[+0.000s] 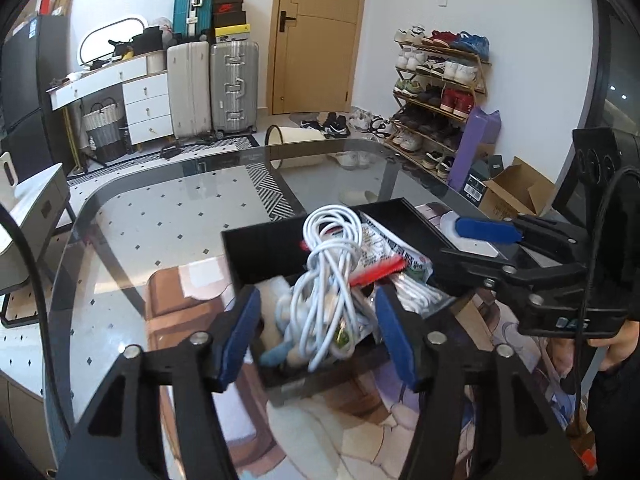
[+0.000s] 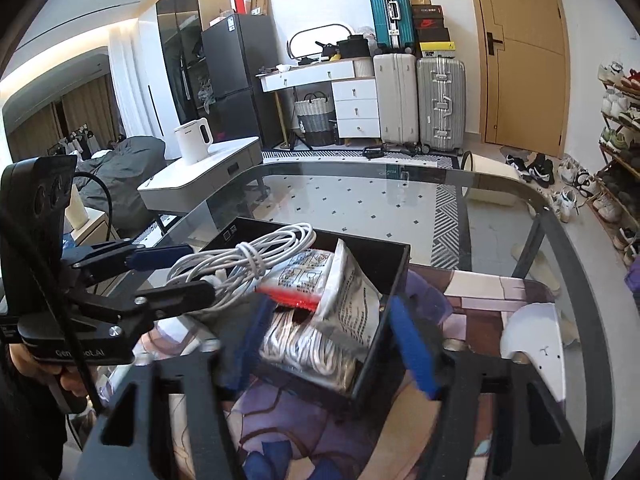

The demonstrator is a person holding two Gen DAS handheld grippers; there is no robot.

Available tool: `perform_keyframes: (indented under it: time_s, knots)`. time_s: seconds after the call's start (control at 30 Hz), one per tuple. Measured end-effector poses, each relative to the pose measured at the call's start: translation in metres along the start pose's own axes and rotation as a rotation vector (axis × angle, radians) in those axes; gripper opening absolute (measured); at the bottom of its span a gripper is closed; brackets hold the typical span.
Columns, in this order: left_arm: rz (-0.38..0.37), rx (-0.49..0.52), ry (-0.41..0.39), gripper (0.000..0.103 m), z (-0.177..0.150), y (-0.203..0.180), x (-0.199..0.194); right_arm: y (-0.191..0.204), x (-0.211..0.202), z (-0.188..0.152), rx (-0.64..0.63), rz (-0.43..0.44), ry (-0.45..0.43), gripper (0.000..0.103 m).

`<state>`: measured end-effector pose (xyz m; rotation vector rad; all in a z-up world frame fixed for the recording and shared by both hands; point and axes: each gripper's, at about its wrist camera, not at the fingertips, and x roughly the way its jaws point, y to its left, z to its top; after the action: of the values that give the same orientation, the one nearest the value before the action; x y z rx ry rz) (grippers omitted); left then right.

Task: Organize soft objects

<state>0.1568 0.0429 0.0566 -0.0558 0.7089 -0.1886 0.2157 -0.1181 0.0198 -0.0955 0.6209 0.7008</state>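
Note:
A black open box [image 1: 256, 248] [image 2: 390, 272] stands on a printed mat on the glass table. It holds a coiled white cable [image 1: 332, 264] [image 2: 248, 258], a printed packet with a red strip [image 1: 384, 258] [image 2: 352, 300] and bagged white cables [image 2: 308, 344]. My left gripper [image 1: 316, 334] is open, its blue pads on either side of the box's near end. It also shows in the right wrist view [image 2: 172, 276]. My right gripper [image 2: 334, 342] is open over the box's near corner. It also shows in the left wrist view [image 1: 476, 246], at the box's right side.
The glass table [image 1: 168, 200] [image 2: 360, 196] has a dark rounded rim. A white object [image 2: 536, 332] lies on the mat to the right of the box. Beyond are suitcases [image 1: 212, 88], a shoe rack [image 1: 436, 96], a tipped bin [image 1: 296, 140] and a side table with a kettle [image 2: 194, 140].

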Motion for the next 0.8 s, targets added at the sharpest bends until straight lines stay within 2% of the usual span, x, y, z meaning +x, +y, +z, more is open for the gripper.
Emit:
perform_keyframes:
  time_s: [0.03,0.07,0.1,0.13,0.23,0.4,0.57,0.8]
  knots:
    - [0.005,0.0,-0.005,0.063,-0.002,0.0,-0.002,0.001,-0.004,-0.002,-0.002,-0.002,-0.011,0.083]
    - [0.013,0.002,-0.012,0.067,-0.005,0.0,-0.006,0.001,-0.008,-0.004,-0.004,-0.003,-0.019,0.087]
    - [0.022,0.001,-0.017,0.086,-0.008,0.0,-0.008,0.002,-0.011,-0.006,-0.006,-0.002,-0.027,0.088]
    - [0.03,-0.004,-0.024,0.101,-0.01,0.001,-0.01,0.003,-0.014,-0.009,-0.011,0.002,-0.029,0.088]
    - [0.034,-0.023,-0.049,0.101,-0.019,0.002,-0.018,0.008,-0.019,-0.017,-0.029,-0.008,-0.034,0.098]
    - [0.077,-0.032,-0.085,0.103,-0.031,0.002,-0.029,0.012,-0.029,-0.024,-0.026,-0.011,-0.072,0.102]
    - [0.123,-0.049,-0.147,0.103,-0.044,0.003,-0.041,0.016,-0.04,-0.033,-0.028,-0.028,-0.117,0.102]
    - [0.175,-0.065,-0.181,0.103,-0.061,0.0,-0.045,0.019,-0.044,-0.043,-0.022,-0.029,-0.135,0.102]
